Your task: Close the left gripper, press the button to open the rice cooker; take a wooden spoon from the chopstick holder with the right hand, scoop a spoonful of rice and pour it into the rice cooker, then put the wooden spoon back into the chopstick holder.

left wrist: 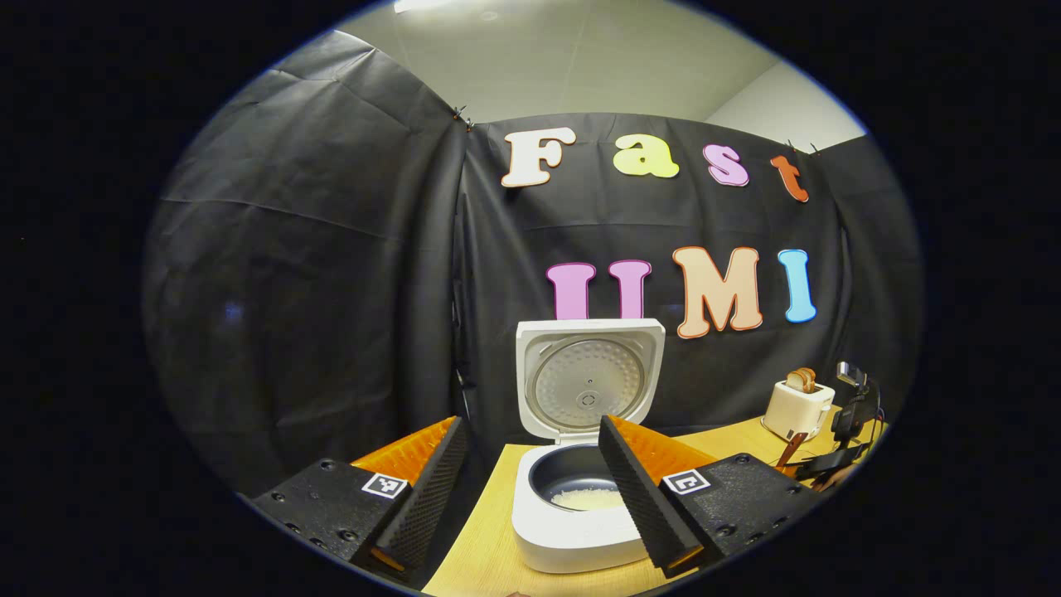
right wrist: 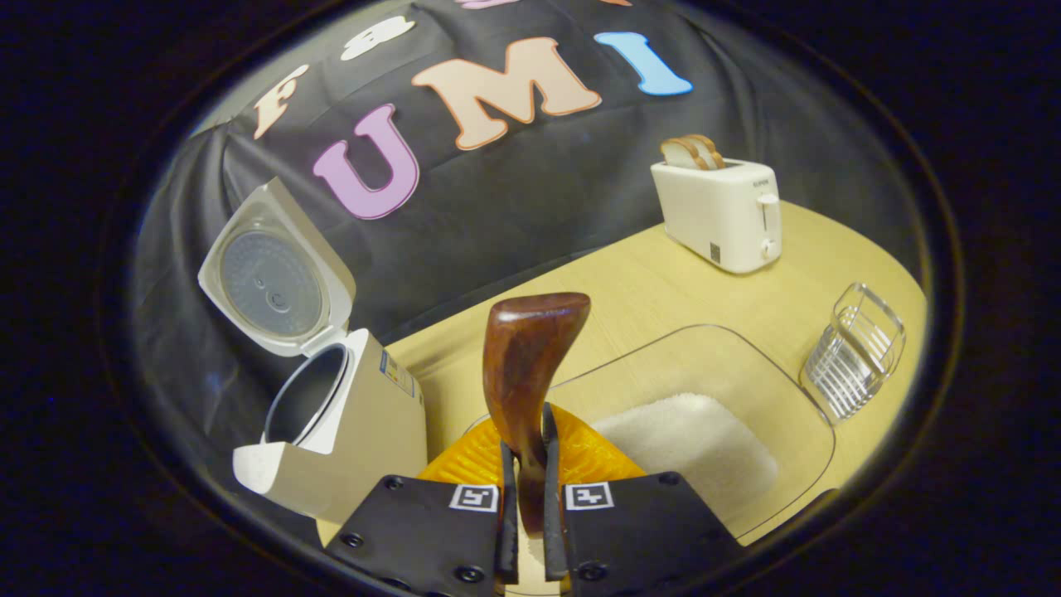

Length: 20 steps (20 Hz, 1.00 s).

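Now the rice cooker (left wrist: 572, 506) stands open with rice inside, the left gripper (left wrist: 530, 489) is wide, and the right gripper (right wrist: 526, 514) clamps the wooden spoon (right wrist: 526, 365), which I judge must next go to the chopstick holder (right wrist: 854, 352).

A white toaster (right wrist: 719, 214) holding bread slices (right wrist: 693, 152) stands on the wooden table (right wrist: 646, 290).

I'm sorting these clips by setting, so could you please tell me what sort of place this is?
Probably a staged kitchen counter inside a recording booth: a wooden table carries an open rice cooker, a toaster with bread in it, and a wire holder, and black cloth hangs behind as the wall.
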Each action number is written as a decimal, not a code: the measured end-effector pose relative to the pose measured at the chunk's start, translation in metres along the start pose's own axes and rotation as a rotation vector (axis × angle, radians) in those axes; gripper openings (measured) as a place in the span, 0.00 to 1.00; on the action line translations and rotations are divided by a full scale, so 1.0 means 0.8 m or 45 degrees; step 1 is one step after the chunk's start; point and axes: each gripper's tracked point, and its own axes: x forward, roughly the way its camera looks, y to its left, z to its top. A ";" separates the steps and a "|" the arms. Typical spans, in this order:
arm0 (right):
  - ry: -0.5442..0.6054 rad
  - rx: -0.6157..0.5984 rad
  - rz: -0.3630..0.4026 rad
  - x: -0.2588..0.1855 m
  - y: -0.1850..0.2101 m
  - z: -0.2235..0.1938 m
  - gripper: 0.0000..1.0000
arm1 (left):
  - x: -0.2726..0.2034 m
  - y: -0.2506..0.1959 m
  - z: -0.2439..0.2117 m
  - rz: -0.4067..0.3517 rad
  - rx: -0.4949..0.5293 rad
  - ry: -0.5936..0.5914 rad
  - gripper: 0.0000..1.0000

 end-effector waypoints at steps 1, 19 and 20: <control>0.014 0.056 0.012 0.000 -0.007 0.000 0.14 | 0.000 -0.002 0.001 -0.001 -0.001 -0.002 0.99; 0.025 0.810 0.349 -0.040 -0.018 0.081 0.14 | -0.011 -0.023 0.019 0.002 -0.024 -0.028 0.95; 0.030 0.823 0.373 -0.040 -0.005 0.084 0.15 | -0.011 -0.022 0.017 0.004 -0.029 -0.027 0.95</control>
